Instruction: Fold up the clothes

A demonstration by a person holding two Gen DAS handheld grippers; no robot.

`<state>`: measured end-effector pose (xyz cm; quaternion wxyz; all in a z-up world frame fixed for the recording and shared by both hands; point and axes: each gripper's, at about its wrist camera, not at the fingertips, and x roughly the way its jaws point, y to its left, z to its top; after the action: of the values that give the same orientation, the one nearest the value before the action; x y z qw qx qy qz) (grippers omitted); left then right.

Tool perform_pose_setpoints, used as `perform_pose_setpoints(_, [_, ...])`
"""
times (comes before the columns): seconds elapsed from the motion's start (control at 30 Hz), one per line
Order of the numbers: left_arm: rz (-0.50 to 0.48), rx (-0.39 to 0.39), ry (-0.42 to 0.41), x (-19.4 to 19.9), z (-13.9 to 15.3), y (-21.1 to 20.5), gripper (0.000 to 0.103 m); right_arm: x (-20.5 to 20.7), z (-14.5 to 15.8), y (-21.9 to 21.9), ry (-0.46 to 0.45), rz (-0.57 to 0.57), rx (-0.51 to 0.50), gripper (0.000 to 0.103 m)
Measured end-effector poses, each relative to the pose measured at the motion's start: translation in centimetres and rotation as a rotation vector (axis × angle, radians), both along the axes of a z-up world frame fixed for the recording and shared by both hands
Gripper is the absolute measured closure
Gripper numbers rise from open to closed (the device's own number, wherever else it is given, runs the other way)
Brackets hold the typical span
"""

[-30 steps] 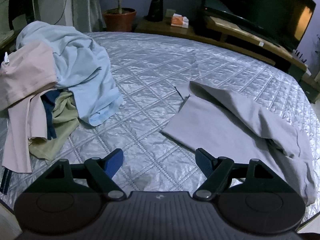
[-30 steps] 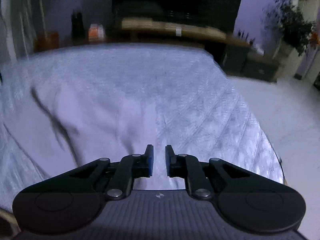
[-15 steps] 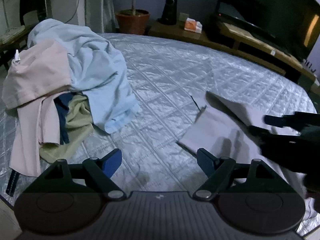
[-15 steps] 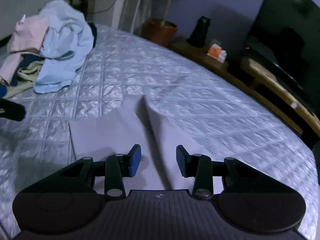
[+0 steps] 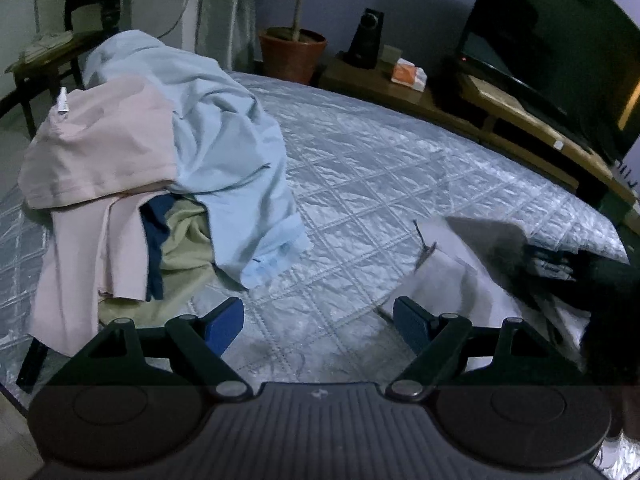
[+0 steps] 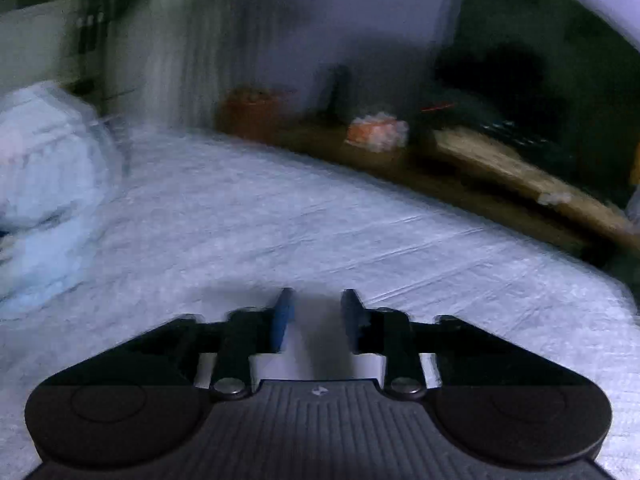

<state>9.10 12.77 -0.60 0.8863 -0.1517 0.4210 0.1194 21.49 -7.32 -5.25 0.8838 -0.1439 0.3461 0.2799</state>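
Your right tongs [image 6: 316, 320] have swung in over the grey garment [image 5: 448, 276] and are opening, pinching nothing; your left tongs [image 5: 318, 322] stay spread, empty—next fold pending.

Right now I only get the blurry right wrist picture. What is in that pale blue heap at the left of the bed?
Observer: A light blue fabric garment tops the heap, draped partly over a pale pink garment.
Operator: Anything under those two?
Observer: Yes, an olive-green cloth and a navy blue cloth peek out beneath them.
Operator: And where is the other tool?
Observer: The left gripper hovers over the silver quilted bedcover, its fingers wide apart with nothing between them.
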Motion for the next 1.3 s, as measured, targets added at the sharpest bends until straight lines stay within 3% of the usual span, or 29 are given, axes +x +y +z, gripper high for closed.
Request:
perform_pose_setpoints(0.03, [0.004, -0.003, -0.002, 0.0, 0.0, 0.1, 0.024, -1.9, -0.7, 0.7, 0.044, 0.087, 0.013, 0.024])
perform_pose_setpoints(0.13, [0.009, 0.003, -0.005, -0.1, 0.1, 0.2, 0.024, -6.0, -3.2, 3.4, 0.071, 0.207, -0.052, 0.027])
perform_pose_setpoints(0.23, [0.016, 0.005, -0.002, -0.2, 0.0, 0.4, 0.024, -7.1, -4.8, 5.3, -0.010, 0.199, -0.141, 0.035])
perform_pose_setpoints(0.3, [0.027, 0.000, -0.005, -0.2, 0.0, 0.7, 0.024, -5.9, -5.3, 5.8, -0.029, 0.127, -0.149, 0.044])
perform_pose_setpoints(0.33, [0.032, -0.001, -0.007, -0.2, 0.1, 0.8, 0.024, -5.3, -5.4, 5.9, -0.017, 0.092, -0.135, 0.052])
perform_pose_setpoints(0.4, [0.041, -0.007, -0.010, -0.2, 0.1, 1.0, 0.023, -4.6, -5.4, 6.1, 0.006, 0.058, -0.123, 0.101])
perform_pose_setpoints(0.5, [0.043, -0.011, -0.015, -0.2, 0.2, 1.1, 0.023, -5.5, -4.8, 5.8, 0.041, 0.092, -0.064, 0.100])
perform_pose_setpoints(0.63, [0.041, -0.004, -0.020, -0.2, 0.3, 0.9, 0.023, -9.7, -3.6, 6.2, 0.025, 0.213, -0.030, 0.100])
perform_pose_setpoints(0.8, [0.047, 0.000, -0.019, -0.1, 0.3, 0.8, 0.023, -14.5, -4.4, 7.3, 0.136, 0.376, -0.017, 0.096])
perform_pose_setpoints(0.83, [0.049, -0.001, -0.019, -0.2, 0.3, 0.9, 0.023, -15.0, -4.3, 7.0, 0.162, 0.386, 0.006, 0.089])
perform_pose_setpoints(0.87, [0.051, -0.001, -0.018, -0.2, 0.3, 0.9, 0.023, -15.2, -3.9, 6.4, 0.175, 0.375, 0.034, 0.073])
perform_pose_setpoints(0.9, [0.053, -0.002, -0.017, -0.2, 0.2, 1.0, 0.023, -15.1, -3.3, 5.6, 0.182, 0.350, 0.064, 0.063])
perform_pose_setpoints(0.93, [0.055, -0.004, -0.017, -0.2, 0.2, 1.2, 0.023, -14.7, -2.6, 4.5, 0.188, 0.304, 0.092, 0.043])
perform_pose_setpoints(0.97, [0.057, -0.008, -0.017, -0.2, 0.2, 1.3, 0.023, -13.9, -1.7, 2.9, 0.186, 0.244, 0.118, 0.039])
perform_pose_setpoints(1.07, [0.054, -0.020, -0.016, -0.3, 0.2, 1.4, 0.023, -11.4, 1.0, -3.7, 0.158, 0.040, 0.143, 0.040])
perform_pose_setpoints(1.13, [0.045, -0.024, -0.020, -0.3, 0.4, 1.3, 0.023, -9.8, 2.3, -10.3, 0.145, -0.168, 0.115, 0.040])
perform_pose_setpoints(1.23, [0.030, -0.023, -0.029, -0.3, 0.6, 0.8, 0.022, -9.3, 1.8, -21.5, 0.251, -0.543, 0.101, 0.044])
perform_pose_setpoints(1.3, [0.022, -0.020, -0.031, -0.2, 0.6, 0.4, 0.022, -10.8, 0.5, -26.5, 0.295, -0.709, 0.059, 0.050])
